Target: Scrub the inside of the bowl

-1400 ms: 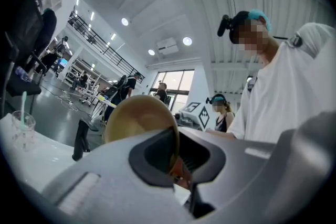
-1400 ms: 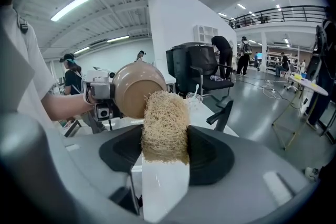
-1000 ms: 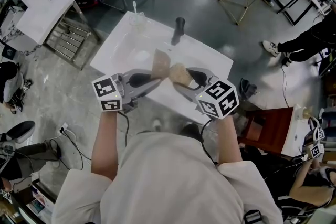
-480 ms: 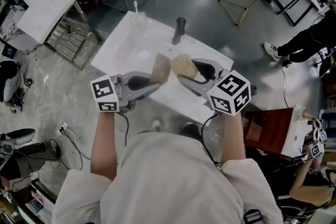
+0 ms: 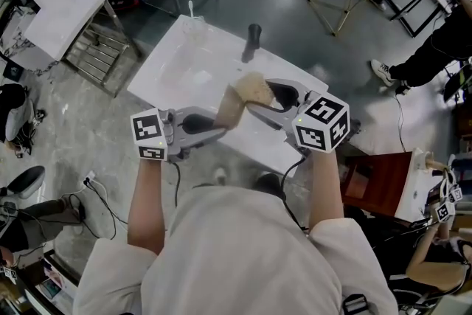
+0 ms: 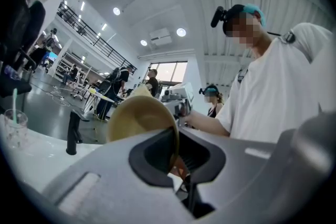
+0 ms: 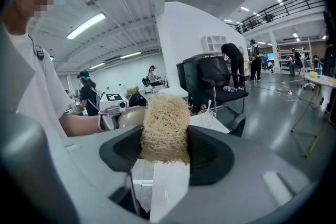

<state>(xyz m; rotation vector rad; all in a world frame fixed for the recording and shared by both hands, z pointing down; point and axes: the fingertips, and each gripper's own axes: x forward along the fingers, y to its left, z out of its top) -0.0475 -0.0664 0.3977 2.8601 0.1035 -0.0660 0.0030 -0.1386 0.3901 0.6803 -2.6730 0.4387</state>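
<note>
A tan bowl is held on edge above the white table, and my left gripper is shut on its rim. In the left gripper view the bowl stands upright in front of the jaws, which pinch its rim. My right gripper is shut on a beige fibrous scrubber, which sits right at the bowl's upper edge. In the right gripper view the scrubber fills the gap between the jaws, with the bowl just behind it at the left.
On the table's far side stand a black cylinder and a clear cup with a straw. A second white table is at the left and a red cabinet at the right. People stand around the room.
The right gripper has risen with the scrubber. The left gripper has shifted right and tilted the bowl, so the bowl's top edge now meets the scrubber after a brief gap.
</note>
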